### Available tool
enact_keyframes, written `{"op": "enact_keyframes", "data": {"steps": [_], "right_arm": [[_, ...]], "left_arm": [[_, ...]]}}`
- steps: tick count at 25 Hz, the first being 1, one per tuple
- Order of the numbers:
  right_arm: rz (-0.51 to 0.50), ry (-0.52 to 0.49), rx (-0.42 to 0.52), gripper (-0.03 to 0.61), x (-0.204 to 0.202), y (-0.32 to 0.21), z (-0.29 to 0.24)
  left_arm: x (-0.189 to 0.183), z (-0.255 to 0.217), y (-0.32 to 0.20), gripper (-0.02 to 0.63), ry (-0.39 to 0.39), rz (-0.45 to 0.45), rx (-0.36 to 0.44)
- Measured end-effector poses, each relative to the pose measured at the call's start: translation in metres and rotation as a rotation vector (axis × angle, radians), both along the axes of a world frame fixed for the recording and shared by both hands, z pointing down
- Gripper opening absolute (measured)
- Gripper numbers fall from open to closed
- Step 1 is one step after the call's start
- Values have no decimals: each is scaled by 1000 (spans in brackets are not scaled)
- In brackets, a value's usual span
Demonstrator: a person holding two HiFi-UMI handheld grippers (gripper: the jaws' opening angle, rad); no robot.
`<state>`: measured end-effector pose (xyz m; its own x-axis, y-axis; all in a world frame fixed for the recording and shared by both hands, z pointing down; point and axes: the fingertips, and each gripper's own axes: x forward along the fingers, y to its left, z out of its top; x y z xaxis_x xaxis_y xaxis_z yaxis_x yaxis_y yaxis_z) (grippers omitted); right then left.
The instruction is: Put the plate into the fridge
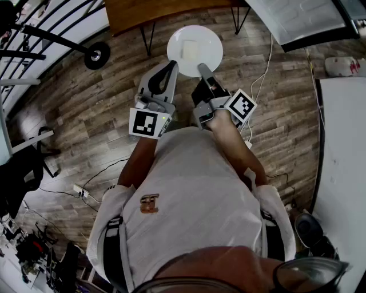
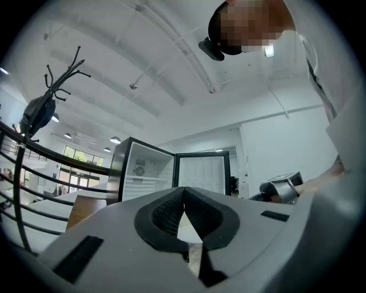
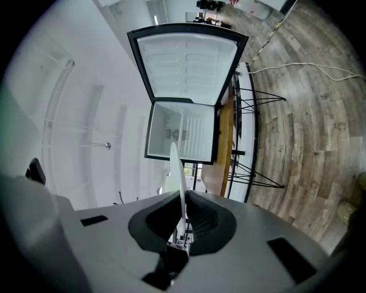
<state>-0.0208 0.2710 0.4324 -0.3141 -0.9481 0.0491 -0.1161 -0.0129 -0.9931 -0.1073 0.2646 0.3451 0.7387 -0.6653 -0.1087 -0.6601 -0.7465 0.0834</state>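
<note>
A round white plate (image 1: 194,48) with a pale square patch at its middle hangs above the wooden floor in the head view. My right gripper (image 1: 201,68) is shut on its near rim. In the right gripper view the plate (image 3: 178,171) stands edge-on between the pads, pointing toward a small fridge (image 3: 182,133) whose door (image 3: 187,63) is swung wide. My left gripper (image 1: 171,66) sits just left of the plate's rim, its tips together (image 2: 183,190) with nothing seen clamped. The open fridge (image 2: 148,171) with white shelves also shows ahead in the left gripper view.
A wooden table (image 1: 143,11) on black hairpin legs stands beyond the plate. A white cable (image 1: 266,63) trails over the floor to the right. A white counter (image 1: 343,149) runs along the right edge. A black wheeled stand (image 1: 97,54) is at the left.
</note>
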Motion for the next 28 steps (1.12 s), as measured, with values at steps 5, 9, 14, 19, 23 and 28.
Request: {"op": "enact_keyframes", "data": {"steps": [5, 9, 14, 19, 23, 28], "right_arm": [[-2, 7, -3, 46, -8, -5, 1], [3, 12, -8, 46, -9, -6, 2], [16, 27, -3, 46, -7, -8, 1], [31, 27, -18, 46, -32, -32, 3], [54, 22, -12, 46, -37, -42, -2], [70, 25, -6, 46, -47, -57, -3]], "left_arm": [[-8, 1, -6, 19, -17, -1, 2], [-9, 0, -8, 18, -10, 6, 3], [-8, 0, -9, 19, 1, 28, 4], [-33, 1, -34, 20, 11, 49, 9], [-45, -1, -42, 18, 17, 59, 16], [-61, 4, -56, 20, 25, 64, 11]]}}
